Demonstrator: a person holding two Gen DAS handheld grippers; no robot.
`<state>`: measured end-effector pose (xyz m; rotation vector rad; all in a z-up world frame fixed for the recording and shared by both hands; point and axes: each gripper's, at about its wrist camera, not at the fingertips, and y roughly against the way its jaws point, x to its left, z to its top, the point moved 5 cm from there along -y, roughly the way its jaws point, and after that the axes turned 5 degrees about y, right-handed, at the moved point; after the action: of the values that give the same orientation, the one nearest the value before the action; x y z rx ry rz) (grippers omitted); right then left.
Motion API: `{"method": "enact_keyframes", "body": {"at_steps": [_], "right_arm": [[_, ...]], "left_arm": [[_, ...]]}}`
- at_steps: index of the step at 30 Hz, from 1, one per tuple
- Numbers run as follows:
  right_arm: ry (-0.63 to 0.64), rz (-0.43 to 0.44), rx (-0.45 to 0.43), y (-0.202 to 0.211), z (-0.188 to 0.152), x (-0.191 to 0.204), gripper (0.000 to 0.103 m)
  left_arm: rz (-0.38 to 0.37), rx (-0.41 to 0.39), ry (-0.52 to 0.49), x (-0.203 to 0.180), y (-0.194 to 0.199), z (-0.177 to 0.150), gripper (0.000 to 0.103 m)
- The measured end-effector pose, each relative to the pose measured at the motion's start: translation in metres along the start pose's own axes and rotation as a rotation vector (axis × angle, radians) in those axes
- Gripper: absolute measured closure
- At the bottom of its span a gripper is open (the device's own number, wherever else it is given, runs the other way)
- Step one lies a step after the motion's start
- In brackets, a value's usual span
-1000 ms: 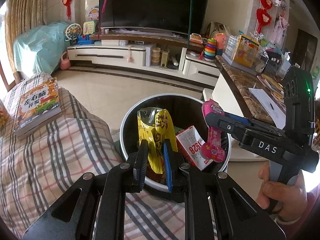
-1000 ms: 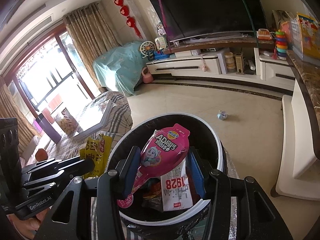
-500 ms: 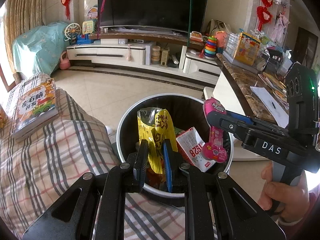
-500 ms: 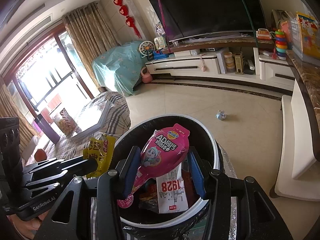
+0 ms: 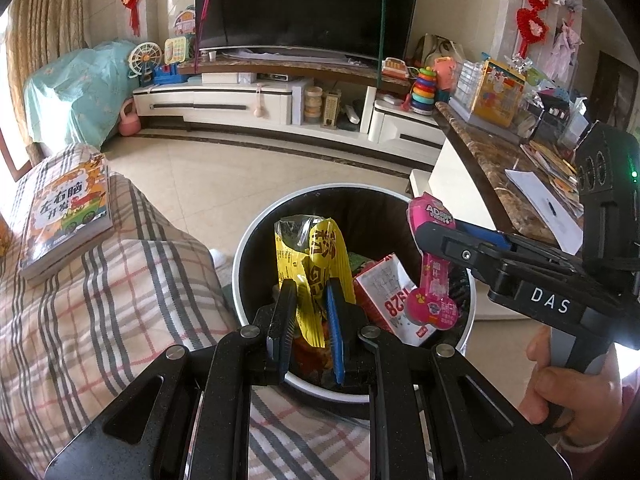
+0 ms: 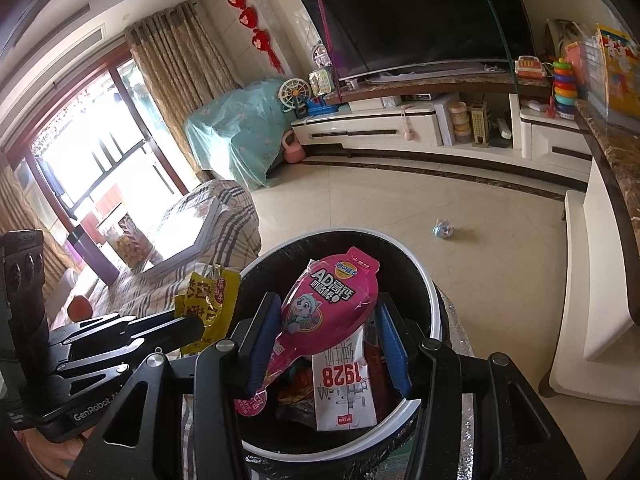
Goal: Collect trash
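The trash bin (image 5: 256, 240) stands on the floor between the couch (image 5: 100, 320) on its left and the counter (image 5: 480, 152) on its right. A carton (image 5: 384, 292) lies in the bin. A book (image 5: 68, 216) lies on the couch, and the TV (image 5: 308, 4) is far behind.

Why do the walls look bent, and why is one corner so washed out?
Both views: a fisheye lens bows straight edges, like the TV. Right wrist view: daylight through the window blows out that corner. Left wrist view: evenly lit, the bin sharp.
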<state>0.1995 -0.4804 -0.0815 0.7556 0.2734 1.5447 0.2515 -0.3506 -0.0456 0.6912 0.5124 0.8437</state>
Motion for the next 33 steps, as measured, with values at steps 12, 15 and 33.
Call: {"method": "enact_keyframes", "body": {"at_steps": [12,15,33], "right_arm": [[0.000,0.000,0.008,-0.006,0.002,0.002,0.053],[-0.014,0.015,0.006,-0.006,0.003,0.000,0.051],[-0.091,0.012,-0.056,0.034,-0.003,0.004,0.011]], "left_arm": [[0.008,0.014,-0.001,0.002,-0.007,0.002,0.086],[0.017,0.009,-0.001,0.002,-0.005,0.003,0.068],[0.057,-0.056,0.081,0.023,0.036,-0.022,0.036]]}}
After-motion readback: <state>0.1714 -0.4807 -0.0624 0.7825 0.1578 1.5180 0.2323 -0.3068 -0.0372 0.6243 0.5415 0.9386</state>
